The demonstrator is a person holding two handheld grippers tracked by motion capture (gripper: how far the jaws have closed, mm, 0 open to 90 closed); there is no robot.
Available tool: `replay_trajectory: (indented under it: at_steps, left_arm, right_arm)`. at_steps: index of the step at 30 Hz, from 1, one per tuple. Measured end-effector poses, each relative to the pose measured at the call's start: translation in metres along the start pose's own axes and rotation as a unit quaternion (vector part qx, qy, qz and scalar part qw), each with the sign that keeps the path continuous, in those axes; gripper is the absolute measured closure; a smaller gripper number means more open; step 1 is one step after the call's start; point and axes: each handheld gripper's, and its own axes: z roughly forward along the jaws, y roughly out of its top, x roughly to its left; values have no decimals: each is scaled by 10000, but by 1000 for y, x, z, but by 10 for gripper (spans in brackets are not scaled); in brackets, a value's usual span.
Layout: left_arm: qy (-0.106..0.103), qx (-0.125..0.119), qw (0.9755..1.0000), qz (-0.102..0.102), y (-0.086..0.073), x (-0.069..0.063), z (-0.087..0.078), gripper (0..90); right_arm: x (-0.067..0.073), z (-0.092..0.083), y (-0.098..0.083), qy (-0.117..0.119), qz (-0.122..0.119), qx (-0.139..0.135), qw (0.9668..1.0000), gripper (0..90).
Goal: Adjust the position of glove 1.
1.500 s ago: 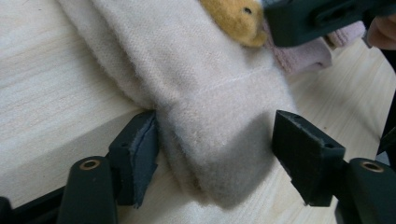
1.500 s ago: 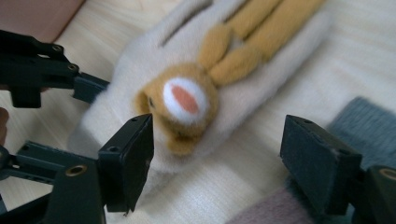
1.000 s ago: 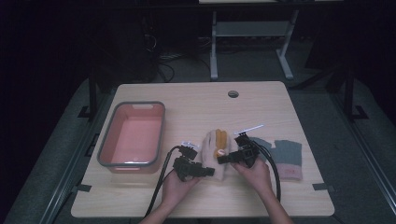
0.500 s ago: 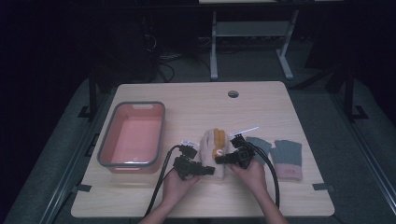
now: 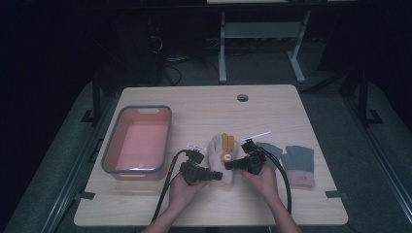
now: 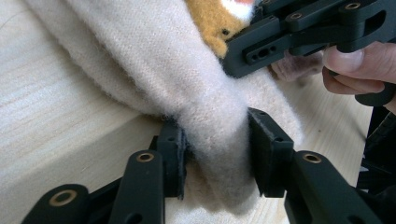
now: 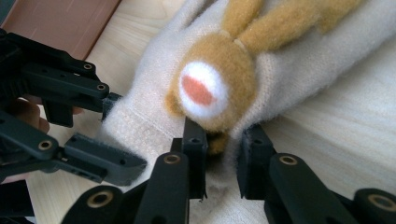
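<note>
On the table (image 5: 204,104), mitten (image 5: 219,160) (cuff nearest) lies lengthwise.

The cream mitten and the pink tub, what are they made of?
The cream mitten looks like soft knitted wool or fleece: its surface is fuzzy, and it bunches where the left gripper pinches it. The pink tub looks like smooth moulded plastic, with a grey rim.
</note>
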Motion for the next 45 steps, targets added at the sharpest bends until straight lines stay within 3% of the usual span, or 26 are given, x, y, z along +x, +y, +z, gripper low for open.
replay_trajectory:
  at_steps: [9, 10, 11, 12, 17, 26, 29, 36, 45]
  left_arm:
    - [-91, -8, 9999, -94, 1, 3, -1, 648]
    - [-127, 23, 9998, -158, 1, 5, -1, 648]
    - [-127, 23, 9998, -158, 1, 5, -1, 649]
    - [-133, 48, 9998, -153, 1, 6, -1, 649]
    - [-112, 65, 9998, -141, 2, 6, -1, 650]
    - [-221, 72, 9994, -257, 3, 9, 1, 660]
    - [-324, 42, 9991, -261, 3, 12, 0, 673]
    - [-388, -16, 9986, -347, 5, 14, -3, 686]
    - [-410, -66, 9987, -291, 12, 8, -9, 687]
  right_arm:
    - [2, -3, 0, -38, -15, -41, 10000, 780]
    - [0, -4, 0, -2, 215, -51, 9998, 673]
    - [0, -4, 0, -2, 215, -51, 9998, 673]
    - [-3, -4, 1, -89, 313, -25, 9995, 593]
    - [-6, -3, 2, -58, 484, -25, 9988, 565]
    - [-2, 5, 3, 39, 448, 78, 9990, 767]
    - [-3, 3, 3, 105, 264, 17, 9996, 808]
    - [1, -2, 5, 95, 167, -103, 9998, 821]
    - [6, -15, 7, 109, 101, -309, 9994, 821]
